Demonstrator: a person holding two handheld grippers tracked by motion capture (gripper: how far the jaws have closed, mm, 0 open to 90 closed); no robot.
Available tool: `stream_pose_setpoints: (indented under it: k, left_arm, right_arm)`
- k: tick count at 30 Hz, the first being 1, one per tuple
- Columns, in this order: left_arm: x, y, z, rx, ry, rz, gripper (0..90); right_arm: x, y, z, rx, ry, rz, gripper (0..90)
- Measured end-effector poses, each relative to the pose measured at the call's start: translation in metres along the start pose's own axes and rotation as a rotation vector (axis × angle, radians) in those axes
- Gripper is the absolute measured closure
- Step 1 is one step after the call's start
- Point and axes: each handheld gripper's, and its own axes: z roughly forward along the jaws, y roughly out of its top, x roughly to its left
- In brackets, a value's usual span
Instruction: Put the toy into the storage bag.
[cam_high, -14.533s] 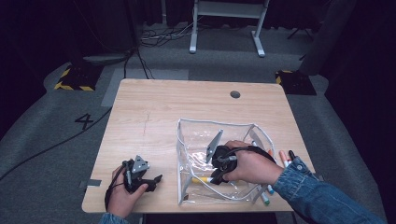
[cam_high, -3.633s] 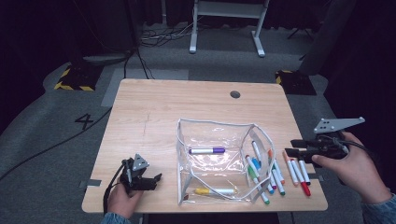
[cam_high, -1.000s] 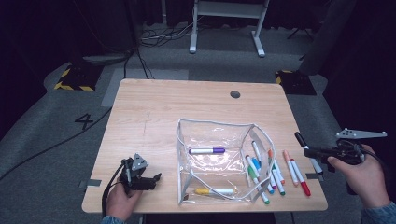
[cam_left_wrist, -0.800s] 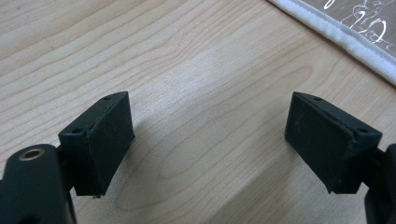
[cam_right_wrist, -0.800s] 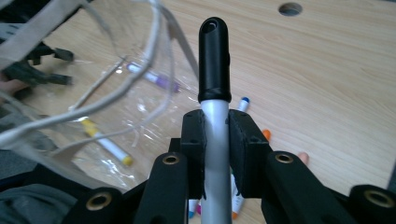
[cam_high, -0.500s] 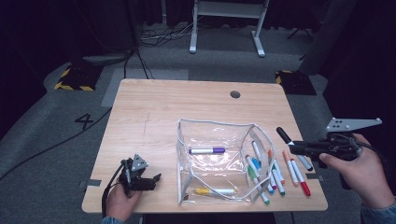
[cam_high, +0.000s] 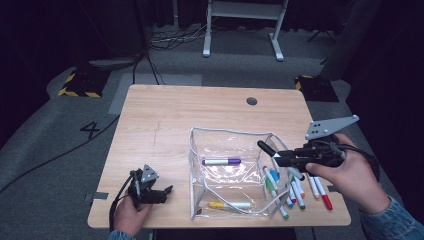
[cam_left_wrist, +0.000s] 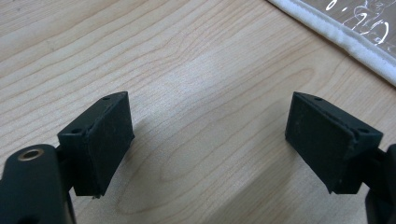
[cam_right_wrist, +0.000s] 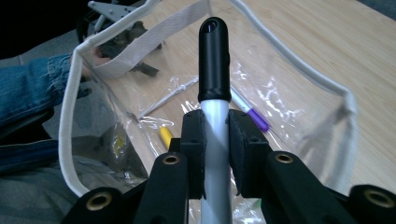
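Black-capped marker (cam_high: 266, 149) pinched in right gripper (cam_high: 277, 156), carried over the clear pouch (cam_high: 235, 172).

Nearest, at the table's (cam_high: 165, 120) front edge: left gripper (cam_high: 162, 192) resting on the wood, jaws spread, nothing between them. Further in — purple marker (cam_high: 221, 161) and yellow marker (cam_high: 229, 205) already lying inside the pouch, loose markers (cam_high: 295, 187) scattered just right of it. Compared with a second ago, right gripper brought in from beyond the table's right edge to above the pouch's right rim, cap pointing inward; jaws pressed on the marker's white barrel (cam_right_wrist: 215, 135). Likely next — lowering and letting go, adding a third marker.
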Motion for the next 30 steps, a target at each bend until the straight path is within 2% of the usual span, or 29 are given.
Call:
stream_pose_setpoints:
  k: [5,12,15,19,24,30]
  left_arm:
    - [0.0,0.0,0.0,0.001,0.001,0.005,15.2]
    - [0.0,0.0,0.0,0.001,0.001,0.005,15.2]
    - [0.0,0.0,0.0,0.001,0.001,0.005,15.2]
    - [0.0,0.0,0.0,0.001,0.001,0.005,15.2]
    - [0.0,0.0,0.0,0.001,0.001,0.005,15.2]
    - [0.0,0.0,0.0,0.001,0.001,0.006,15.3]
  right_arm:
    - [0.008,0.013,0.017,0.026,0.049,-0.033,77.1]
    - [0.019,0.027,0.04,0.075,0.093,-0.087,77.1]
    - [0.019,0.031,0.052,0.114,0.112,-0.108,77.0]
    - [0.017,0.033,0.071,0.162,0.111,-0.126,77.1]
    - [0.024,0.034,0.094,0.24,0.141,-0.178,77.0]
    - [0.027,0.036,0.116,0.317,0.158,-0.182,77.0]
